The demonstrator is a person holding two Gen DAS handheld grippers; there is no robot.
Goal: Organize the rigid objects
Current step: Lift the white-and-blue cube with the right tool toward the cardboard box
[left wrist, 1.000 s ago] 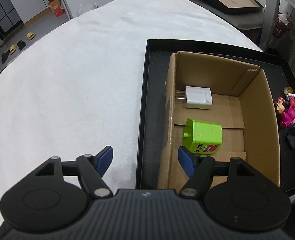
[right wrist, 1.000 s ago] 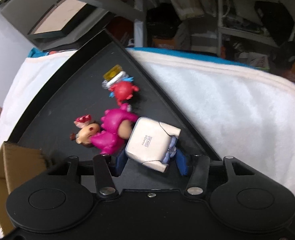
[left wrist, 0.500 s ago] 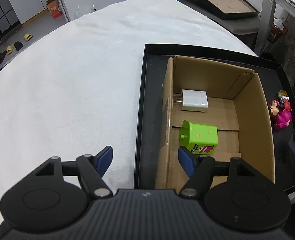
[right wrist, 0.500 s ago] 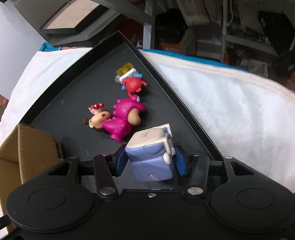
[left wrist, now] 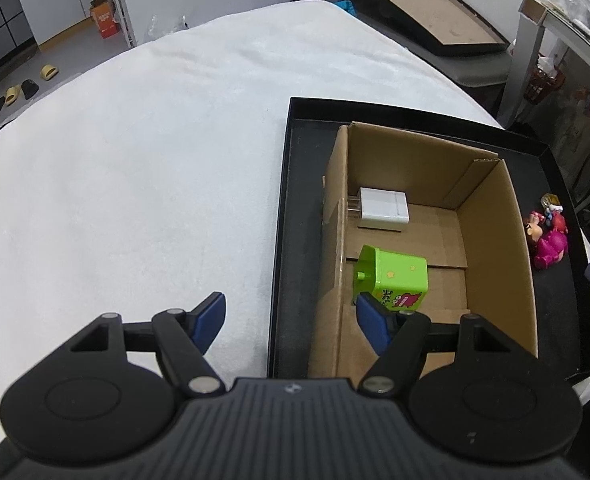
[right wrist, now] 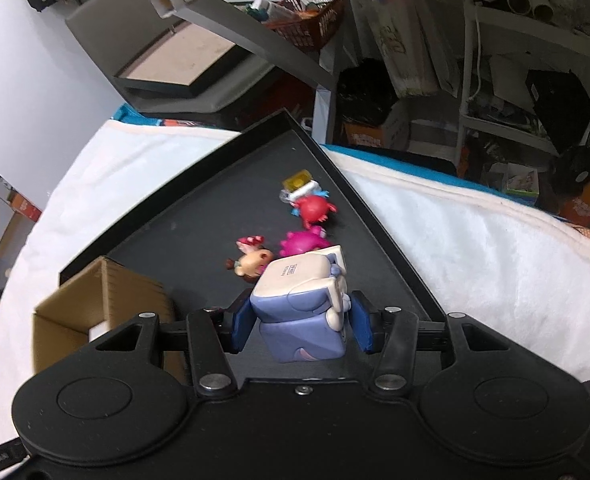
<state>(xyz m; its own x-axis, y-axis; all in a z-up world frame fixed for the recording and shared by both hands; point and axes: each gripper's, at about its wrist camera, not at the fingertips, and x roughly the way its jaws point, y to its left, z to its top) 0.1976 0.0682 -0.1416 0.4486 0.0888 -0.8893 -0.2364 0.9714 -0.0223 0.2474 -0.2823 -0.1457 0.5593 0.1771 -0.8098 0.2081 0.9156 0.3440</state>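
— Gripping the blue-and-cream toy in my right tool, lifted above the black tray.

— And your left tool?

— Spread wide, empty, beside the cardboard box, leaving its opening free.

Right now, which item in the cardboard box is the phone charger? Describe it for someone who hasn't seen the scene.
Find the black tray on the white cloth, then the open cardboard box in it. The charger is the white plug block toward the far wall, prongs pointing left, unlike the bright green toy nearer the camera.

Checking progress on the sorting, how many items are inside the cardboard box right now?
2: a white charger toward the far end of the cardboard box and a green toy block nearer; the left hand-held gripper may hide more.
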